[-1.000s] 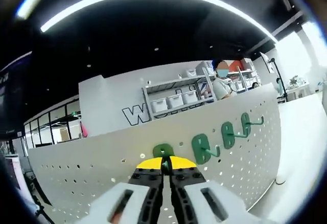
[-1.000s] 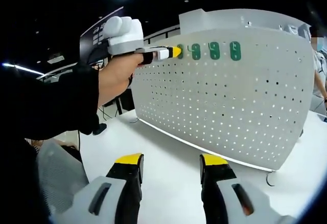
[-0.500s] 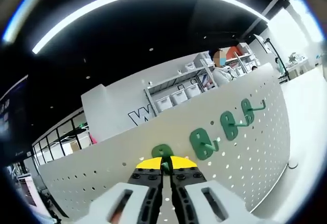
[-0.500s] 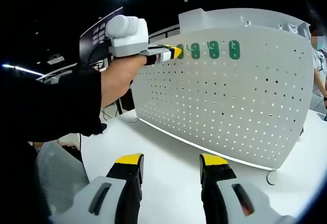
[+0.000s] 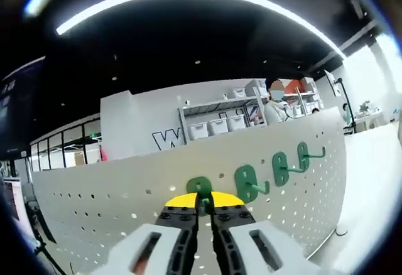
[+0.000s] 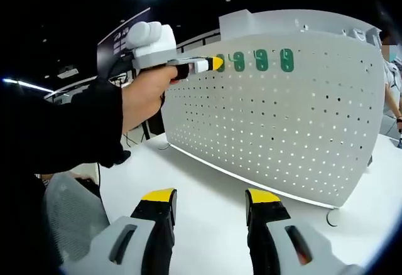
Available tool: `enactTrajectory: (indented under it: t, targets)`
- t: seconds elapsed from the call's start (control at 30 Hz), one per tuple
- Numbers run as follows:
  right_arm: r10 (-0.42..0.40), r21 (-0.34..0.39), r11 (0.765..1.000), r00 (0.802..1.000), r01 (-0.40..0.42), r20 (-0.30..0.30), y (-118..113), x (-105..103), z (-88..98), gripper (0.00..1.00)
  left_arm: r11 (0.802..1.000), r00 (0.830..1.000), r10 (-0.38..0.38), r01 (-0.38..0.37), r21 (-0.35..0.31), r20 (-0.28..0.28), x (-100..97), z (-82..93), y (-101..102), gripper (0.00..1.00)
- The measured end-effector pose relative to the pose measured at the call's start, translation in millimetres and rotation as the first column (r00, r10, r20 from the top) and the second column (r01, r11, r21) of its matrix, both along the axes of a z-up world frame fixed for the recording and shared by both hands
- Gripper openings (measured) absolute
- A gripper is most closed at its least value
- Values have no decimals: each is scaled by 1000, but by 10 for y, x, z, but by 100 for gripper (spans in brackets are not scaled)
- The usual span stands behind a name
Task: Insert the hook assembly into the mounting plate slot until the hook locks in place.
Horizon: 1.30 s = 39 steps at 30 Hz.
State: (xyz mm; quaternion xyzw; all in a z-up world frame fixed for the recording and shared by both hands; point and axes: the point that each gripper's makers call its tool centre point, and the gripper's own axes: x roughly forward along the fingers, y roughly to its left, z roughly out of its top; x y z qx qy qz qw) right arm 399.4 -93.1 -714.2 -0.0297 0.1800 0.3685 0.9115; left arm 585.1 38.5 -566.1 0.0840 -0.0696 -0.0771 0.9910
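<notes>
Up near the top edge of the white metal board full of little holes (image 5: 113,212), the green plastic hook with a round flat back (image 5: 200,187) sits against the board. The left gripper (image 5: 204,207) has its yellow-tipped black jaws pressed tight together on the peg of this hook. In the left gripper view, the hook is at about 6 o'clock, just above the jaw tips.

Three more green hooks (image 5: 247,182) hang in a row on the board, running toward 3 o'clock from the held one. Each sits a little apart from the next.

In the right gripper view, the person's hand (image 6: 147,93) holds the left gripper up at about 11 o'clock, with its yellow tip touching the board beside the row of green hooks. A black sleeve (image 6: 56,124) covers the arm.

The right gripper (image 6: 210,203) is low, at 6 o'clock, with its jaws spread wide and nothing between them. It hangs over the smooth white table (image 6: 201,181) that the board stands on.
</notes>
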Motion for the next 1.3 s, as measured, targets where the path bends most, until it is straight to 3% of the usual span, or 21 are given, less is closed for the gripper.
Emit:
enactTrajectory:
  t: [0.33, 0.7, 0.97, 1.3]
  targets:
    - [-8, -4, 1000, 1000, 8, 5, -13, -10, 11, 41, 1000, 1000, -23, 23, -19, -21, -19, -54, -23, 9]
    - [-22, -3, 1000, 1000, 22, 17, -19, -59, 49, 41, 999, 999, -40, 39, -30, -32, -116, -87, -31, 19]
    - [-55, -25, 998, 998, 56, 37, -45, -156, 175, 41, 995, 996, -85, 82, -57, -40, -227, -77, -43, 26]
    - [-119, -61, 991, 992, 120, 31, -107, -421, 295, 42, 983, 986, -153, 144, -114, -68, -433, -107, -102, 36]
